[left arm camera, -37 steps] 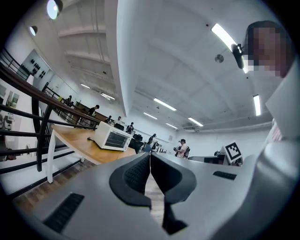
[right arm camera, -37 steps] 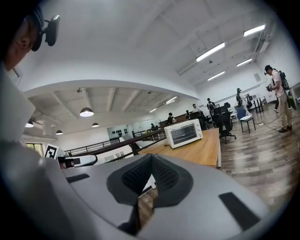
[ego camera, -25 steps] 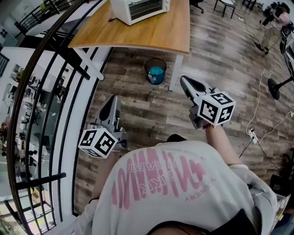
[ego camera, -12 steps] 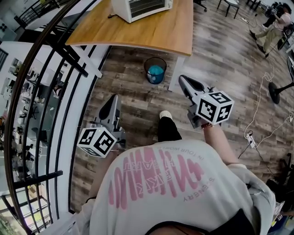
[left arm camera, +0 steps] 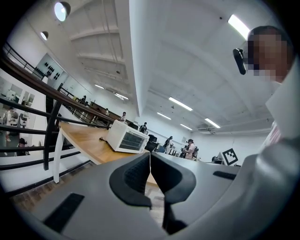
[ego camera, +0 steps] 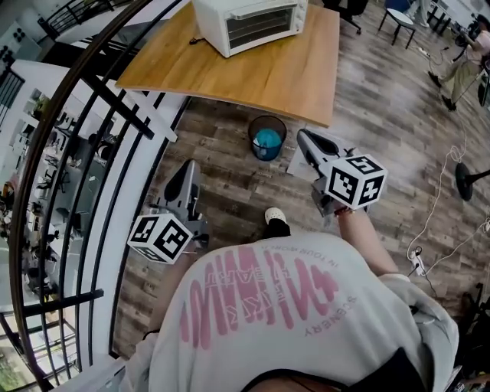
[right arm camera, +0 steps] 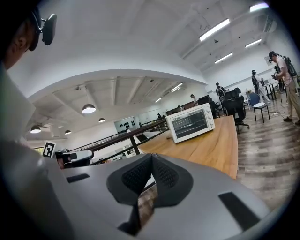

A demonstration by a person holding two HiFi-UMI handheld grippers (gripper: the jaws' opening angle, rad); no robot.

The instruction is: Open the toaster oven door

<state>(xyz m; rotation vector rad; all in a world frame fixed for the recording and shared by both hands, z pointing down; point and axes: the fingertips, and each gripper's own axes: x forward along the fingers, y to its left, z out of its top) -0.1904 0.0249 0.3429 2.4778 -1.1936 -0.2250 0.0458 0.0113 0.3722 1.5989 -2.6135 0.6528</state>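
A white toaster oven (ego camera: 249,23) stands at the far end of a wooden table (ego camera: 237,73), its glass door shut. It also shows in the left gripper view as the toaster oven (left arm camera: 126,139) and in the right gripper view as the toaster oven (right arm camera: 192,123). My left gripper (ego camera: 187,174) is shut and holds nothing, well short of the table near the railing. My right gripper (ego camera: 306,142) is shut too, empty, near the table's front right corner. In their own views the left gripper (left arm camera: 150,157) and right gripper (right arm camera: 151,159) have jaws pressed together.
A black railing (ego camera: 115,115) runs along the left. A dark waste bin (ego camera: 267,138) with a blue liner sits on the wood floor below the table edge. My foot (ego camera: 276,218) is on the floor. People stand at the far right (ego camera: 463,65); cables (ego camera: 440,191) lie on the floor.
I have walked toward the table: the oven and table show larger and nearer, the bin has shifted down in view. Both grippers stayed shut.
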